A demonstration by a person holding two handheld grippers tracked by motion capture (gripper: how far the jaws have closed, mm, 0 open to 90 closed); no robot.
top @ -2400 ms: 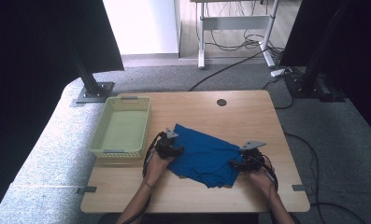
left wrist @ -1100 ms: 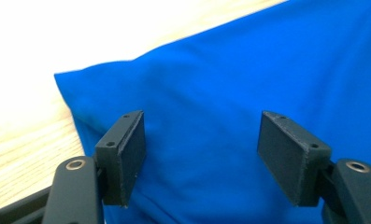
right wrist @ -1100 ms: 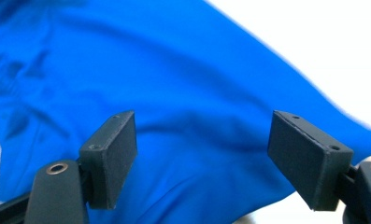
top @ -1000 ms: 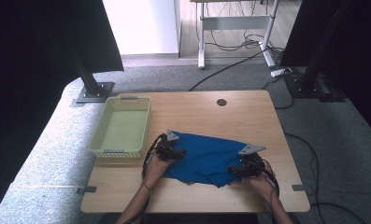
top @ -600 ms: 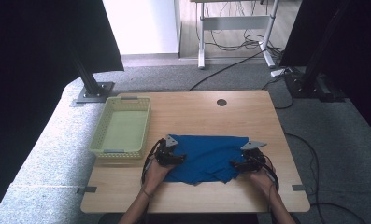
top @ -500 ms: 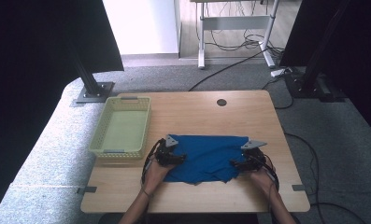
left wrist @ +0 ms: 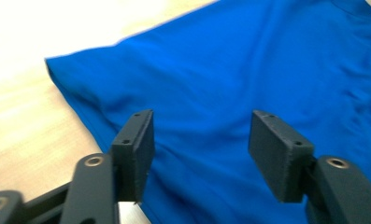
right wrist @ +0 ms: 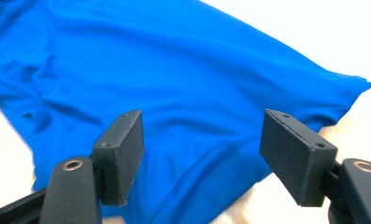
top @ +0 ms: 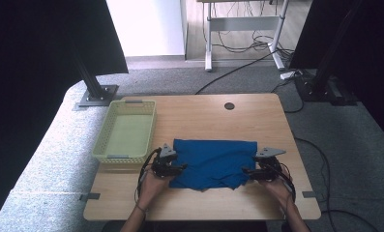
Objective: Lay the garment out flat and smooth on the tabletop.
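A blue cloth (top: 213,162) lies folded and spread on the wooden table (top: 204,116), its far edge straight, its near edge rumpled. My left gripper (top: 179,169) rests at the cloth's left side, and in the left gripper view (left wrist: 199,140) its jaws stand open over the blue cloth (left wrist: 230,84) with nothing pinched. At the cloth's right side my right gripper (top: 246,171) is open too; in the right gripper view (right wrist: 202,140) the jaws hover wide apart above the blue cloth (right wrist: 174,79) near its corner.
A pale yellow-green basket (top: 125,130) stands empty at the table's left, just beyond my left hand. A round cable hole (top: 229,106) sits near the far edge. Bare tabletop stretches beyond the cloth. Cables and stand legs lie on the floor behind.
The cloth was drawn from a skewed, rumpled shape into a squarer fold with a straight far edge. Both grippers shifted slightly outward and toward me, and now stand open.
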